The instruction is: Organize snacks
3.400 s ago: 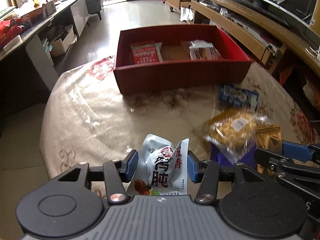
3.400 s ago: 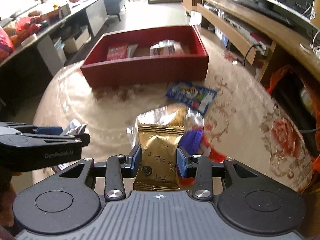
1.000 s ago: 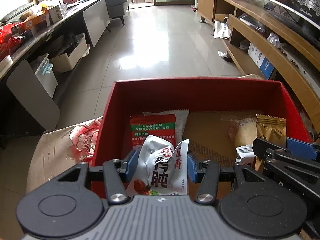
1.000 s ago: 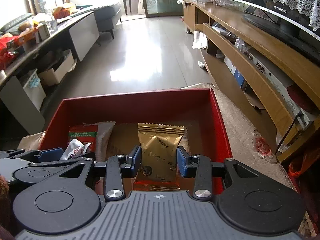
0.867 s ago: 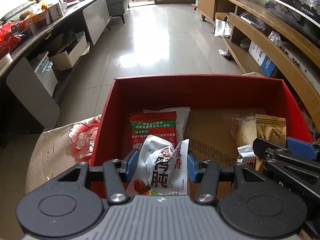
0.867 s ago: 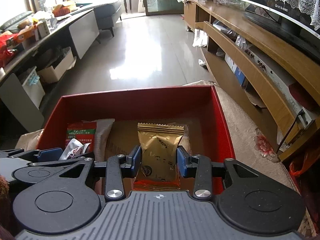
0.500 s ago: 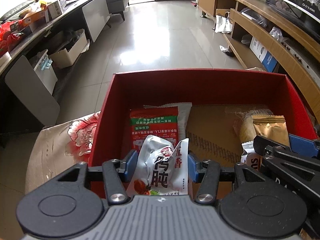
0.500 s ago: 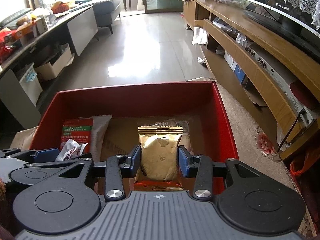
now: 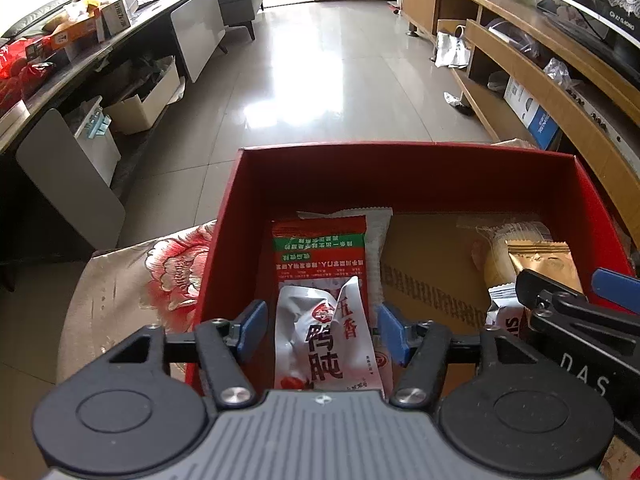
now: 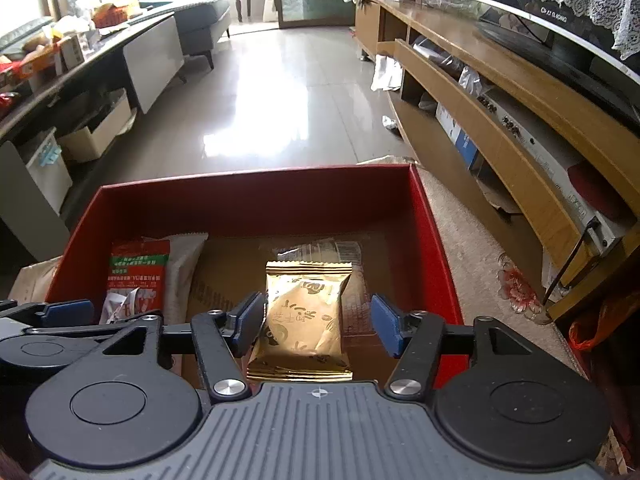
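Over the red box [image 9: 404,176], the left tool [image 9: 320,330] and right tool [image 10: 318,326] are opening and have just let go, so the white snack bag [image 9: 326,340] and gold packet [image 10: 304,316] now lie loose inside, put away.

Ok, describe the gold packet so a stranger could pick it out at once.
Look inside the red box, on its right half. The gold packet lies between the right gripper's opening jaws, untouched by either. It is the only shiny gold wrapper there.
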Demonstrator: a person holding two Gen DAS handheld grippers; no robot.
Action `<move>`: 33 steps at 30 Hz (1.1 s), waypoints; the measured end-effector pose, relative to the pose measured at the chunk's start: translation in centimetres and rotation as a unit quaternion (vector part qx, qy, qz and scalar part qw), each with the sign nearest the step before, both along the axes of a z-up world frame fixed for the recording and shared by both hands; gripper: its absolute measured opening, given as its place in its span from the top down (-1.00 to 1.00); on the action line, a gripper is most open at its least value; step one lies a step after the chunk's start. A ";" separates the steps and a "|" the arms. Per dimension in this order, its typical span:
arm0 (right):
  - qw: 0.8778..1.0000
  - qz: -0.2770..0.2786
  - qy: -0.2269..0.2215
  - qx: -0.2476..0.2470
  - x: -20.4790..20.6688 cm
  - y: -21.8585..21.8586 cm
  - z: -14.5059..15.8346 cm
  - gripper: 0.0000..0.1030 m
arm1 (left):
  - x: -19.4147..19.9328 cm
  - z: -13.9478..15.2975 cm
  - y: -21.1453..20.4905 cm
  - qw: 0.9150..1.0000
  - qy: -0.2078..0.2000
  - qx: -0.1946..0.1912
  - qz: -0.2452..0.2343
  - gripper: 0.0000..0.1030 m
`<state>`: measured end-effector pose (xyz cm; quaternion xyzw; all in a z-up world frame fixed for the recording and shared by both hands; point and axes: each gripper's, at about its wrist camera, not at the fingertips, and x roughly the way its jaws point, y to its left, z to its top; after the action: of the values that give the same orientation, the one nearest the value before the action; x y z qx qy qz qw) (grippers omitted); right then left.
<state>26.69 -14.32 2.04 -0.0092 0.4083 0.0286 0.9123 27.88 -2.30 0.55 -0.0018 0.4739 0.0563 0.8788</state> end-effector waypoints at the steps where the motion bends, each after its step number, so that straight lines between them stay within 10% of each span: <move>1: 1.000 0.000 -0.001 0.001 -0.1 -0.1 0.1 -0.37 | -0.1 0.1 0.1 1.000 -0.001 -0.002 0.001 -0.25; 33: 0.999 -0.005 -0.043 -0.013 -3.4 -0.6 3.1 -0.57 | -4.6 3.7 0.7 0.999 -0.038 -0.034 -0.007 -0.38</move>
<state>23.27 -14.90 5.15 -0.0205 0.3694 0.0180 0.9289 23.27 -1.56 4.28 -0.0305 0.4421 0.0333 0.8958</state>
